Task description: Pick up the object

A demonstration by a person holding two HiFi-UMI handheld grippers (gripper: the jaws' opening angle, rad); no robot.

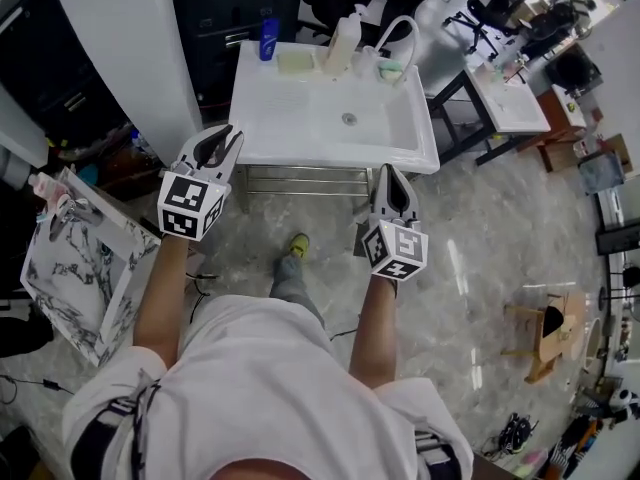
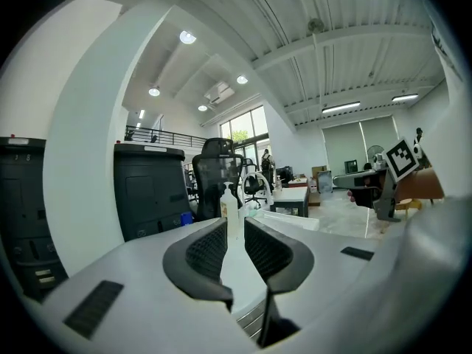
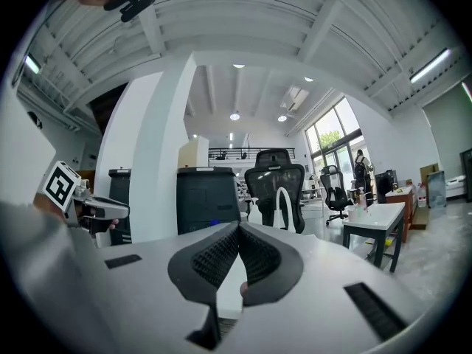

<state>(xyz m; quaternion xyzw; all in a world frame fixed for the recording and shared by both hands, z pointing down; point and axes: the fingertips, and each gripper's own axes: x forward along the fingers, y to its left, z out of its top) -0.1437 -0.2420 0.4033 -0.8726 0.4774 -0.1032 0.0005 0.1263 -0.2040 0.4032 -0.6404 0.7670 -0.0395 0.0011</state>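
Note:
A white sink unit [image 1: 300, 118] stands just ahead of me. Along its far rim sit a blue bottle [image 1: 268, 40], a pale sponge [image 1: 296, 61], a white pump bottle [image 1: 343, 43], and a small green item [image 1: 390, 69] beside the arched white tap [image 1: 400, 30]. My left gripper [image 1: 230, 133] hovers at the sink's near left corner, its jaws a narrow gap apart and holding nothing. The pump bottle [image 2: 229, 205] shows through that gap. My right gripper [image 1: 388, 171] hangs below the sink's near right edge, shut and empty [image 3: 239, 227].
A white column [image 1: 130, 48] rises at the left, with dark cabinets [image 1: 225, 8] behind the sink. A marbled slab [image 1: 80, 258] leans low on the left. A small white table [image 1: 505, 98] and a wooden stool [image 1: 545, 333] stand to the right.

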